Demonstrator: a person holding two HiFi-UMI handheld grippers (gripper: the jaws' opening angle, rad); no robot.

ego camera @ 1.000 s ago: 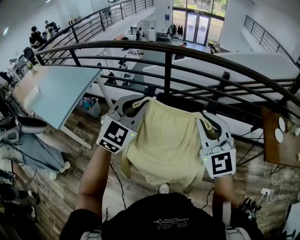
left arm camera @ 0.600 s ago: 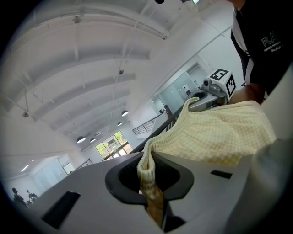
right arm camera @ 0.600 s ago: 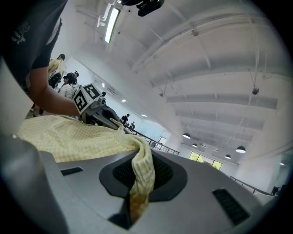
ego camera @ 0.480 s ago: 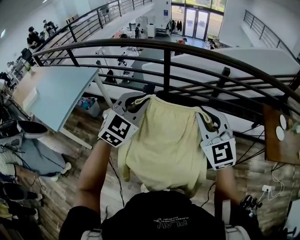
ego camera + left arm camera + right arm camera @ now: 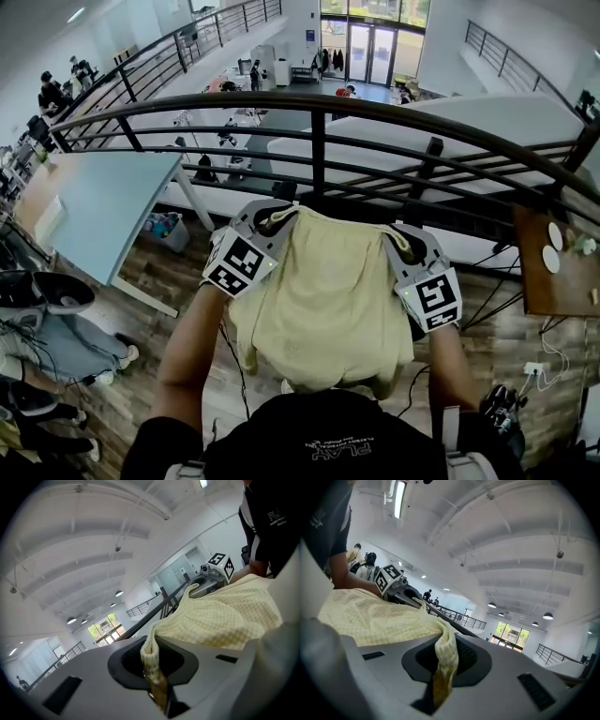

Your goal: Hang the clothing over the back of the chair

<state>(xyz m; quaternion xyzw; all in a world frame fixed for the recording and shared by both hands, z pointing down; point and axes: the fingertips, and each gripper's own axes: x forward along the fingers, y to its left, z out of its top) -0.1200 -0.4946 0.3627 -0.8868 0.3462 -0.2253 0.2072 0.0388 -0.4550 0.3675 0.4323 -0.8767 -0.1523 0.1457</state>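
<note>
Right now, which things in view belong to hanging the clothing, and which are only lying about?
In the job: yellow garment, left tool and right tool, each shut on its top edge.
Lying about: railing, light blue table, wooden side table, floor cables.

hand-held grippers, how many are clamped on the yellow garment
2. The left hand-held gripper pinches the upper left corner of the yellow garment; the right hand-held gripper pinches its upper right corner.
</note>
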